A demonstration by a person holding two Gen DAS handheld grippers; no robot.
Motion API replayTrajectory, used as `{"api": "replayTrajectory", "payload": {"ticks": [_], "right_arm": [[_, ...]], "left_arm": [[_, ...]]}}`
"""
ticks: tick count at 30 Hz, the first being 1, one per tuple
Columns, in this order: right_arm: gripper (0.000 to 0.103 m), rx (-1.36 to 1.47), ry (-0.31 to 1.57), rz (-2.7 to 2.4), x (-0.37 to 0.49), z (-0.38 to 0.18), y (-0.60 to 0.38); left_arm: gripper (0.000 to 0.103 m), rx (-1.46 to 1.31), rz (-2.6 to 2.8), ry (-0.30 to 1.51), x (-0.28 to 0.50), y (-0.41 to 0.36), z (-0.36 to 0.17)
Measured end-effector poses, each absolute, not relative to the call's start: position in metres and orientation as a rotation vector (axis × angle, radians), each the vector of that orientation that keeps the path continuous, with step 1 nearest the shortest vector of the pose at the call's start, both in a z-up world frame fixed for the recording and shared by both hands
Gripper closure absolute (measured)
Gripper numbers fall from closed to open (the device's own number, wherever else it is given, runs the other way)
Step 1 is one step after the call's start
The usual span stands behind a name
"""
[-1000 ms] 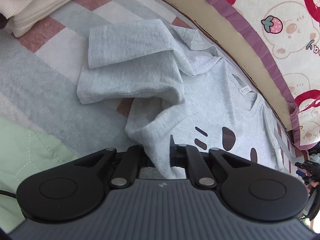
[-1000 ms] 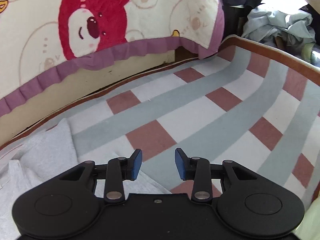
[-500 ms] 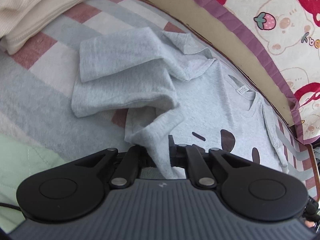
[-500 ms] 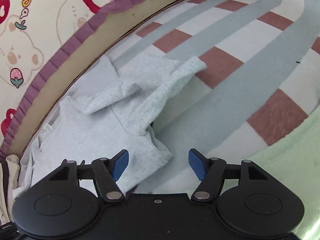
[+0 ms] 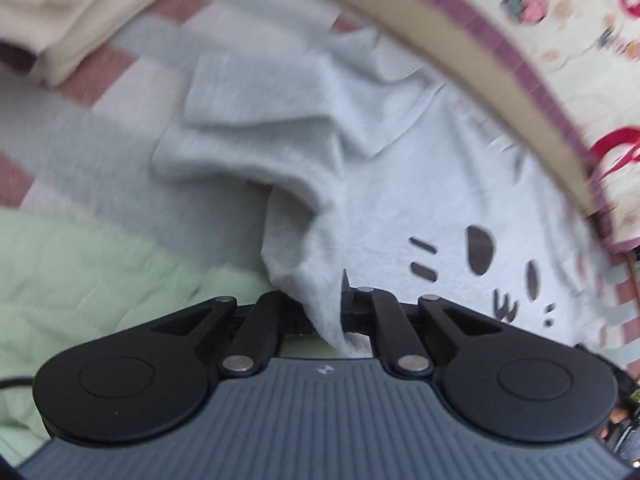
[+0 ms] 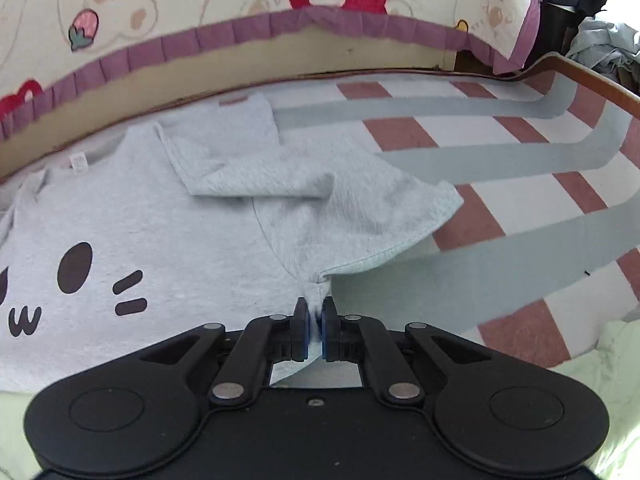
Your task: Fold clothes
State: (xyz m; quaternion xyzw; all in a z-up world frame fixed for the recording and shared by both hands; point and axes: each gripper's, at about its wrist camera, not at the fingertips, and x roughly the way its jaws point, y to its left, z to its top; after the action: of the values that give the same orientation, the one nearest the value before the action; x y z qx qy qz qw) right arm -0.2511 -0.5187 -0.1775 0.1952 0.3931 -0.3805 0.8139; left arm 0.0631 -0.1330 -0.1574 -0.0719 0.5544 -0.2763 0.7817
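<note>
Right wrist view first, since that is where the change is: a second ago the right gripper (image 6: 315, 322) stood with its blue pads apart over bare striped sheet (image 6: 500, 152), only a corner of grey cloth at the lower left. Half a second ago it hung wider over the shirt's edge. Now the jaws are closing, and the pads already pinch a small gather of the shirt (image 6: 168, 216) between them, right at the hem where the side flap folds out to the right.

Over on the left wrist view, little differs apart from motion blur and a slight shift of the scene. The left gripper (image 5: 326, 312) was clamped on a fold of the shirt (image 5: 400, 184) before and is clamped on it the same way now, jaws narrow, cloth rising from between them toward the bunched sleeve.

That shirt lies face up on the sheet, its cat face print (image 6: 76, 268) showing, collar toward the purple-trimmed quilt (image 6: 200, 40) along the far edge. Each gripper sits at the near edge of the shirt, one on each side. A green blanket (image 5: 80, 260) lies near the left gripper, and cream folded clothes (image 5: 80, 12) are at the upper left.
</note>
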Motion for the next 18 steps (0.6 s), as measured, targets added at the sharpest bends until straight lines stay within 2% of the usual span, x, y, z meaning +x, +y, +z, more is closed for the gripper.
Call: {"api": "replayTrajectory", "payload": {"ticks": [2,3,5,9,11,13,14,16,17,18], "right_arm": [[0.09,0.353,0.885,-0.834,-0.249,-0.179,-0.513],[0.08,0.318,0.9,-0.855,-0.248,-0.173,-0.51],[0.071,0.255,0.922,-0.905,-0.247,-0.159,-0.506],[0.066,0.332,0.778,-0.825,-0.242,-0.111,-0.512],[0.066,0.355,0.724,-0.701,-0.215,-0.095,-0.524],[0.066,0.337,0.699,-0.577,-0.177,-0.086,-0.54],[0.065,0.328,0.686,-0.516,-0.158,-0.082,-0.549],[0.064,0.302,0.711,-0.438,-0.107,-0.077,-0.564],[0.059,0.294,0.738,-0.426,-0.083,-0.078,-0.574],[0.058,0.287,0.769,-0.425,-0.061,-0.08,-0.585]], "left_arm": [[0.093,-0.168,-0.595,1.195,0.064,-0.127,-0.154],[0.092,-0.171,-0.597,1.184,0.064,-0.124,-0.149],[0.087,-0.138,-0.604,1.133,0.062,-0.119,-0.134],[0.083,-0.023,-0.621,1.0,0.057,-0.11,-0.103],[0.077,-0.004,-0.666,0.914,0.064,-0.111,-0.087],[0.061,0.036,-0.707,0.83,0.082,-0.122,-0.078],[0.061,0.066,-0.728,0.786,0.092,-0.128,-0.075],[0.06,0.201,-0.771,0.691,0.119,-0.152,-0.079],[0.059,0.251,-0.805,0.693,0.133,-0.165,-0.085],[0.053,0.302,-0.837,0.695,0.147,-0.177,-0.091]]}}
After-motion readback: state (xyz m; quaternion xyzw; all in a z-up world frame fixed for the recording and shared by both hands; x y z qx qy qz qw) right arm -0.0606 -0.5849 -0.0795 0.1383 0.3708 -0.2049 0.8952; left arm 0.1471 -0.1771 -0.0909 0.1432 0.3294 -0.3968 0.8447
